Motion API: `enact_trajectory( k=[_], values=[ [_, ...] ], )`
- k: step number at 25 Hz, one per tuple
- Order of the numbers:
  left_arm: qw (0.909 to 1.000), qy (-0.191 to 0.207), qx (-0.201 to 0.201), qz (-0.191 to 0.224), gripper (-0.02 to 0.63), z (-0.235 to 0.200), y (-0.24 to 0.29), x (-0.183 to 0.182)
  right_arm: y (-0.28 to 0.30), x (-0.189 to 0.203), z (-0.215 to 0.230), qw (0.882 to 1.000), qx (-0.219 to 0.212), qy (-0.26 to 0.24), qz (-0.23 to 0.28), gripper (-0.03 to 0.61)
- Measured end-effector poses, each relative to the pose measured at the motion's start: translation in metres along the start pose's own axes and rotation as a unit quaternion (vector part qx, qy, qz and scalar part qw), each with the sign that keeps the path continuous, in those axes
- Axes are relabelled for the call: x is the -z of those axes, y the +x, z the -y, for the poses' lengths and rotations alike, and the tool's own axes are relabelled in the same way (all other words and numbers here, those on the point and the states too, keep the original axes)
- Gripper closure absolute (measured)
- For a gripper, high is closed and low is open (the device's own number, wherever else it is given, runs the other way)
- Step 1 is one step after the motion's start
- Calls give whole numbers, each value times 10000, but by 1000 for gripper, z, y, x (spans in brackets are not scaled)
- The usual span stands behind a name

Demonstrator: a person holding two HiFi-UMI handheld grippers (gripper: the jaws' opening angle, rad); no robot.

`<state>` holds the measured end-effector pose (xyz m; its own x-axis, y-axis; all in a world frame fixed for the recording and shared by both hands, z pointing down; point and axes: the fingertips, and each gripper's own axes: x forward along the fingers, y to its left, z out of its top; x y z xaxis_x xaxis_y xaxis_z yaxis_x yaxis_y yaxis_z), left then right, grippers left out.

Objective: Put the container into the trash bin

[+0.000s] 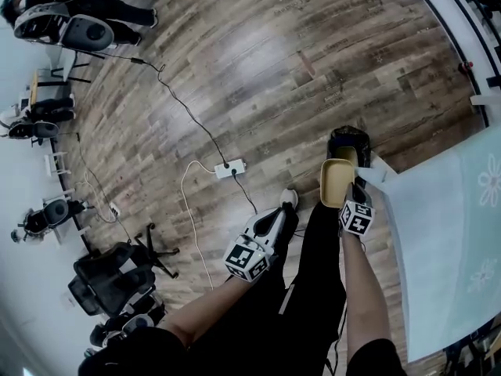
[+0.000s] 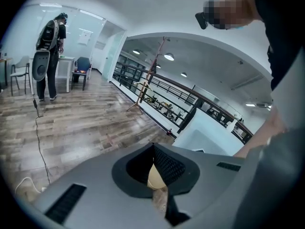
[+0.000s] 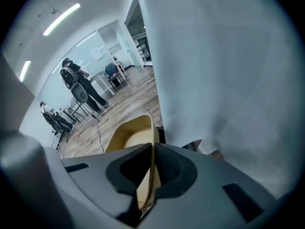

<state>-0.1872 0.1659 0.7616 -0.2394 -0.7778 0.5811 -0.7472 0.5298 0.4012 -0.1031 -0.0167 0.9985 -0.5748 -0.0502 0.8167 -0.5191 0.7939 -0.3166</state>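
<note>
A beige plastic container (image 1: 337, 181) hangs on edge just in front of a black trash bin (image 1: 349, 142) that stands on the wooden floor by the table's corner. My right gripper (image 1: 355, 188) is shut on the container's wall. In the right gripper view the container (image 3: 129, 133) sticks out ahead of the gripper (image 3: 152, 149), its thin wall pinched between the pads. My left gripper (image 1: 286, 204) hangs lower left over the floor, jaws together with nothing held. In the left gripper view the gripper (image 2: 153, 149) shows a beige patch behind its closed pads.
A table with a pale blue cloth (image 1: 454, 241) fills the right side. A white power strip (image 1: 229, 168) and cables lie on the floor. Office chairs (image 1: 117, 276) stand at lower left. Another person (image 1: 86, 10) stands far back left.
</note>
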Motion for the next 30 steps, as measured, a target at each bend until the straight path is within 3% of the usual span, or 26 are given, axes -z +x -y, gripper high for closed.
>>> enact_trajectory(
  k=[4, 7, 9, 12, 19, 30],
  values=[
    [9998, 88, -90, -134, 600, 0, 11, 14, 18, 9, 9, 10000, 22, -40, -21, 534],
    [9989, 293, -324, -170, 600, -6, 19, 12, 38, 4, 20, 9997, 72, 240, 17, 535],
    [9989, 241, -375, -172, 600, -4, 25, 17, 48, -3, 25, 9993, 2, 373, 79, 534],
    [9985, 123, -461, -273, 600, -4, 30, 31, 61, -11, 30, 9998, -82, 170, 49, 532],
    [9964, 73, -617, -581, 600, -16, 25, 54, 76, 12, 39, 9985, 151, 53, -524, 512],
    [9977, 218, -500, -410, 600, -18, 26, 21, 40, 37, -10, 9954, -173, -108, -932, 512]
  ],
)
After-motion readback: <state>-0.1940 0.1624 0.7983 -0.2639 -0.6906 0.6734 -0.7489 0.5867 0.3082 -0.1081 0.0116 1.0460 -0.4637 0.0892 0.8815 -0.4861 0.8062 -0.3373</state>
